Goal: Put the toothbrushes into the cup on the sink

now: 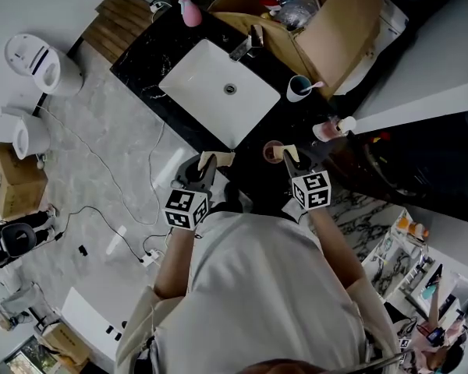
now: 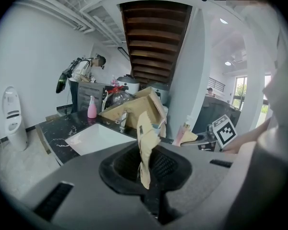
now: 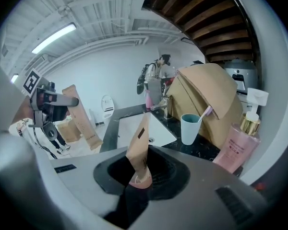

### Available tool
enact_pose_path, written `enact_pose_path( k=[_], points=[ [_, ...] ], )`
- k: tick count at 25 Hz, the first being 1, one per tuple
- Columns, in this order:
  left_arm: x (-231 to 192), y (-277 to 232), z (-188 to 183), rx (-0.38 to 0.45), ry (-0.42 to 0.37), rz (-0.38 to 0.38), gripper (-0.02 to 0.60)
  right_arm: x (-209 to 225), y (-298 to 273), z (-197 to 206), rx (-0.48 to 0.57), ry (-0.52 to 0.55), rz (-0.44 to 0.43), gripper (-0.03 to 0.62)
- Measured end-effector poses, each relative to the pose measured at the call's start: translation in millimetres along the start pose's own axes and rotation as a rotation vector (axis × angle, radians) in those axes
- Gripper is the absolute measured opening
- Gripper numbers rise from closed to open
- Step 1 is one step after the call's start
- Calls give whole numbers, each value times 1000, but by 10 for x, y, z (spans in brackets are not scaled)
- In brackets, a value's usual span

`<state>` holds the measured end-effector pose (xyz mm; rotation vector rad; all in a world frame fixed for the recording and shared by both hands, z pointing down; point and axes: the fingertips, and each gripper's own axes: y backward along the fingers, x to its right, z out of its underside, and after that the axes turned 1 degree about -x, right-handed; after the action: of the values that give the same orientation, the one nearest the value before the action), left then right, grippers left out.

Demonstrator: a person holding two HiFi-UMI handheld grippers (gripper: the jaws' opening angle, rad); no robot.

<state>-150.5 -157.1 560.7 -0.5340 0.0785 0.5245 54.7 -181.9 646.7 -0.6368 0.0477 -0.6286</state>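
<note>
- On the bench (image 1: 140, 57), the cup (image 1: 299, 89) is standing at the sink's (image 1: 203, 76) 3 o'clock, holding a toothbrush (image 1: 316, 86).
- My left gripper (image 1: 216, 160) is pinching a tan tube (image 2: 145, 147) in its jaws.
- My right gripper (image 1: 291, 156) is pinching a pink-capped tube (image 3: 138, 150).

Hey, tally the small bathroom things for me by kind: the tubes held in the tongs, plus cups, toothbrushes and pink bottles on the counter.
Tan tubes: 2
Cups: 1
Toothbrushes: 1
Pink bottles: 2
Total: 6

Toothbrush (image 1: 316, 85) in cup (image 1: 296, 94) beside sink (image 1: 207, 72)
</note>
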Motion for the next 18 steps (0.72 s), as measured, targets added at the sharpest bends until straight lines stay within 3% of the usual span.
enact_pose_path(
  k=[7, 18],
  points=[
    [31, 23, -4, 5, 2, -7, 35, 8, -61, 71, -23, 10, -8, 88],
    [56, 78, 2, 14, 1, -13, 35, 72, -50, 170, -35, -21, 18, 245]
  ],
)
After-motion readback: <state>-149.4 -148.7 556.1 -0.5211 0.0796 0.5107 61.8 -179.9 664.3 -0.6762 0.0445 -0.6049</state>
